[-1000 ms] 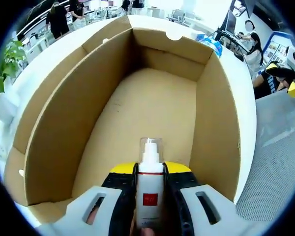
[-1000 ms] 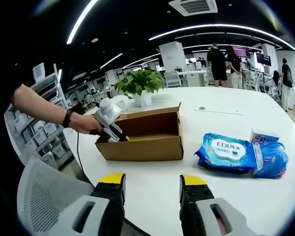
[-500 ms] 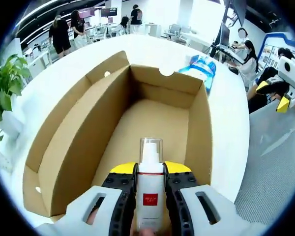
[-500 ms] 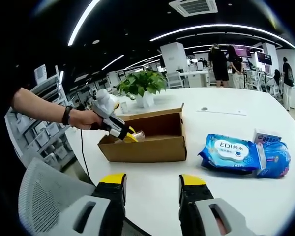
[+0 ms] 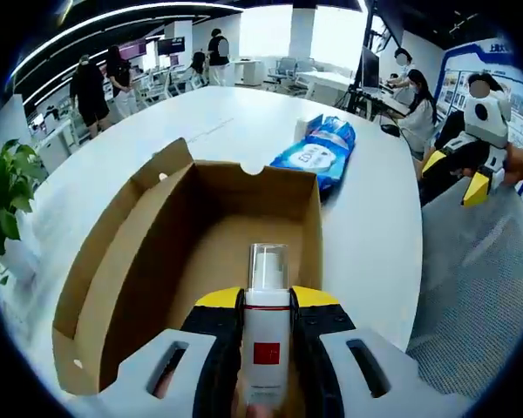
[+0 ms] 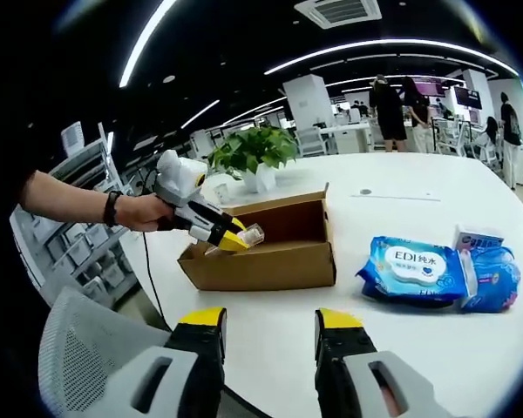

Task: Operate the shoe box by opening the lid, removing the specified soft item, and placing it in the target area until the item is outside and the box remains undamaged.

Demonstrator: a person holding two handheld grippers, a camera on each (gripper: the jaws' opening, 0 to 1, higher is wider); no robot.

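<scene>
The left tool (image 5: 267,326) is clamping a small bottle (image 5: 266,335) above the open box (image 5: 122,261), lifting it clear for placement on the worktop (image 5: 375,218), while the right tool (image 6: 266,335) is waiting, jaws apart.

White table (image 6: 401,196) bears shoe box (image 6: 270,261), 2 wipe packs (image 6: 414,270), plant (image 6: 253,152).

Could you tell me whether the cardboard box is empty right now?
Empty as far as visible: the cardboard box shows bare floor, with the bottle in the left gripper.

I see an open-plan office with a dark ceiling (image 6: 244,35) and curved strip lights (image 6: 392,48). Desks (image 5: 270,74) and standing people (image 6: 390,104) sit far back.
</scene>
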